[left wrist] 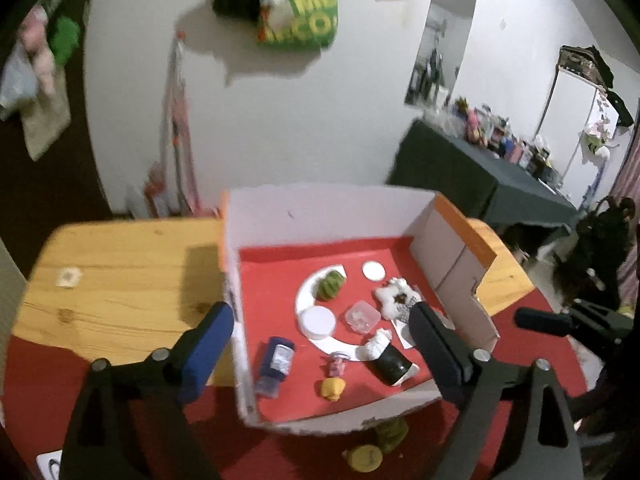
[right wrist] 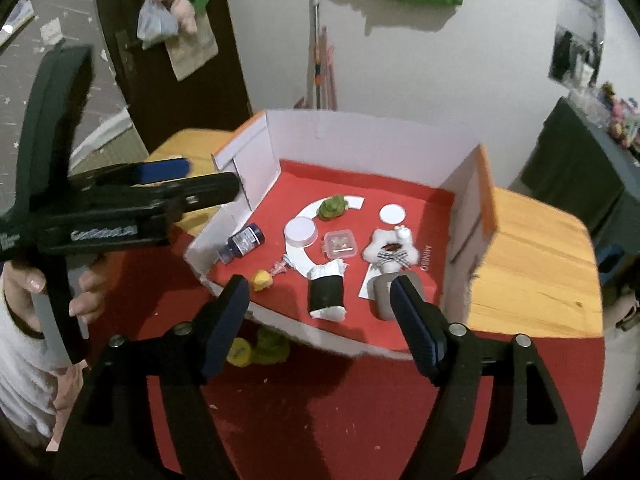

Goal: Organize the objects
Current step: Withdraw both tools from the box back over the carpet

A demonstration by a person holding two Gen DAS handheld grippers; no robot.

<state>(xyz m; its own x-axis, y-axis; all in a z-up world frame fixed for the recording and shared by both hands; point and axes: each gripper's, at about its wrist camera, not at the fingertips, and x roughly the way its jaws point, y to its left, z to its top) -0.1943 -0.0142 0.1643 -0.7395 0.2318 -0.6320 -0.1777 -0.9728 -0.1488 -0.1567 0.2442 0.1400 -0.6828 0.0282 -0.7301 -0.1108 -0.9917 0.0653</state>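
Observation:
A white cardboard box [left wrist: 320, 212] with a red floor stands on the table. Inside it lie a blue bottle [left wrist: 278, 362], a white round jar [left wrist: 318, 320], a green lump [left wrist: 330, 286], a clear small case [left wrist: 362, 316], a white plush [left wrist: 396, 296], a black roll with white ends [left wrist: 386, 360] and a yellow piece [left wrist: 332, 388]. My left gripper [left wrist: 324, 332] hangs open above the box's near left part, nothing between its fingers. My right gripper [right wrist: 322, 312] is open too, above the near edge of the box [right wrist: 360, 136], empty. A grey block [right wrist: 384, 296] lies by its right finger.
Outside the box, on the red cloth [right wrist: 320, 408], lie a yellow round thing [right wrist: 240, 352] and a green lump [right wrist: 272, 346]. The wooden table [left wrist: 120, 272] shows left and right of the box. A person's hand [right wrist: 84, 292] holds the left gripper's handle. A dark side table [left wrist: 460, 168] stands behind.

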